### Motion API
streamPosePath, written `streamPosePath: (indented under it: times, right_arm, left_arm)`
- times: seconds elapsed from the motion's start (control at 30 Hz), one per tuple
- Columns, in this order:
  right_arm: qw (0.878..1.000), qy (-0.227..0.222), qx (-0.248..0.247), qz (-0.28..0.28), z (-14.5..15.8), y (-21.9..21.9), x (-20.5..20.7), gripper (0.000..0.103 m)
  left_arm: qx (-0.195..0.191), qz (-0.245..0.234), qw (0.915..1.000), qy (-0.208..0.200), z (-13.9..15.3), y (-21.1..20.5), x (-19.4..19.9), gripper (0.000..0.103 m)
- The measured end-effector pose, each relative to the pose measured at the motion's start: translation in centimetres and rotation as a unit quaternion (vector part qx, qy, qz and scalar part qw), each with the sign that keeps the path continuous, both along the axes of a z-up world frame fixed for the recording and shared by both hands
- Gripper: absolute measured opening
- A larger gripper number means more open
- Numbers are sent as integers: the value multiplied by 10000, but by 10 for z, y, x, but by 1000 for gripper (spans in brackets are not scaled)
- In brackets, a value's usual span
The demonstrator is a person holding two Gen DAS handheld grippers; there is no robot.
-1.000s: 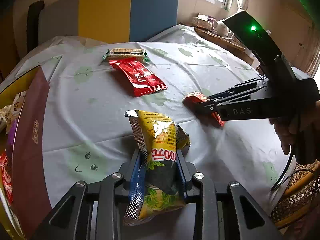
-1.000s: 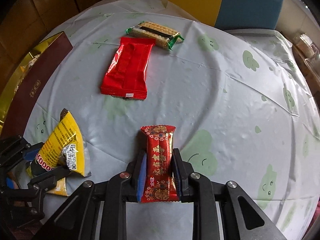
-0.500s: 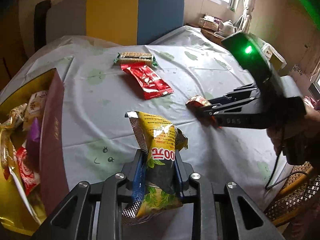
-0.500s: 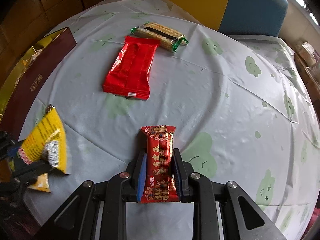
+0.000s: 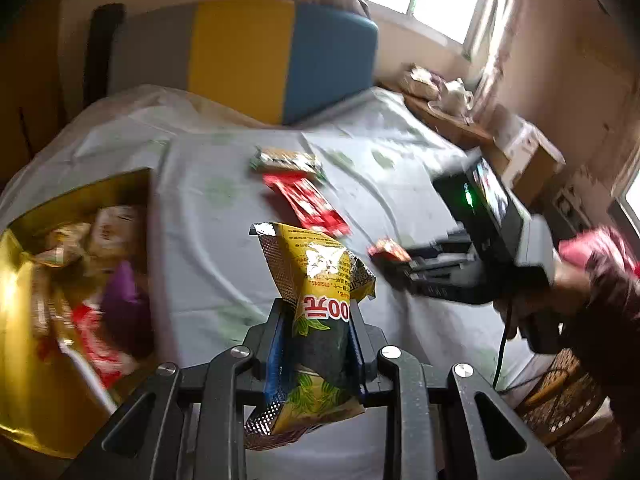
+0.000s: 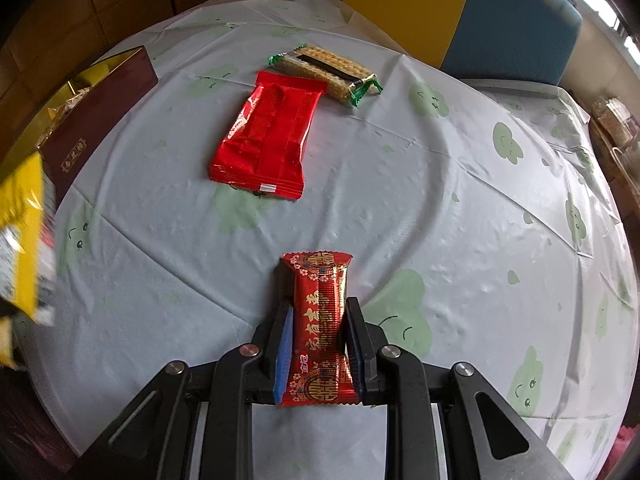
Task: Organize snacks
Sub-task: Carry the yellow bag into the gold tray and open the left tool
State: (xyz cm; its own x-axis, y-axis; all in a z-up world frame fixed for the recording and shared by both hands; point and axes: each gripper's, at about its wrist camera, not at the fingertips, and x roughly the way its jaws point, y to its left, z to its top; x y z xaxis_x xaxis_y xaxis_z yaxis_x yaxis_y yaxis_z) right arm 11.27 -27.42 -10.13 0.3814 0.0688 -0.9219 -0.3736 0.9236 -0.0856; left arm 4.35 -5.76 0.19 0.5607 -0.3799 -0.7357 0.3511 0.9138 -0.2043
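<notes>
My left gripper [image 5: 316, 316] is shut on a yellow snack bag [image 5: 320, 280] and holds it in the air above the table, beside the open gold box [image 5: 24, 360] at the left, which holds several snacks. My right gripper [image 6: 318, 312] is shut on a small red and gold snack packet [image 6: 320, 320] just over the tablecloth. That gripper [image 5: 404, 264] with its red packet [image 5: 388, 249] also shows at the right of the left wrist view. A large red packet [image 6: 268, 140] and a green-ended biscuit pack [image 6: 324, 70] lie farther back on the table.
The round table [image 6: 480, 200] wears a pale cloth with green prints. The maroon box wall [image 6: 100, 120] stands at the left edge. A yellow and blue chair back [image 5: 280, 56] is behind the table. A side shelf with a teapot [image 5: 456, 94] stands at the right.
My left gripper has risen with the yellow bag and swung toward the gold box, which now fills more of its view. The right gripper and its red packet have stayed nearly still.
</notes>
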Motion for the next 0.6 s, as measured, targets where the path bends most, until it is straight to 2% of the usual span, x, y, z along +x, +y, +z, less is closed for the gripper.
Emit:
streamPosePath:
  times: [0.17,0.27,0.33,0.43,0.53,0.6]
  right_arm:
    - [10000,-8,-16,16,0,2,-1,24]
    - [10000,-16,-33,26,0,4,-1,24]
    - [10000,-14,-25,27,0,3,-1,24]
    - [10000,-21,-30,40,1,2,-1,24]
    - [10000,-6,-19,26,1,2,-1,24]
    - [10000,5,-17,23,1,2,-1,24]
  left_arm:
    - [-143,723,9971,-192,20,61,2,28]
    - [-236,1426,9894,-148,22,112,3,28]
    - [-292,1942,9805,-49,19,148,1,28]
    - [-487,2676,9620,221,7,199,-5,28]
    - [-664,3077,9482,421,-3,228,-11,28]
    - [-756,3187,9434,515,-9,237,-13,28]
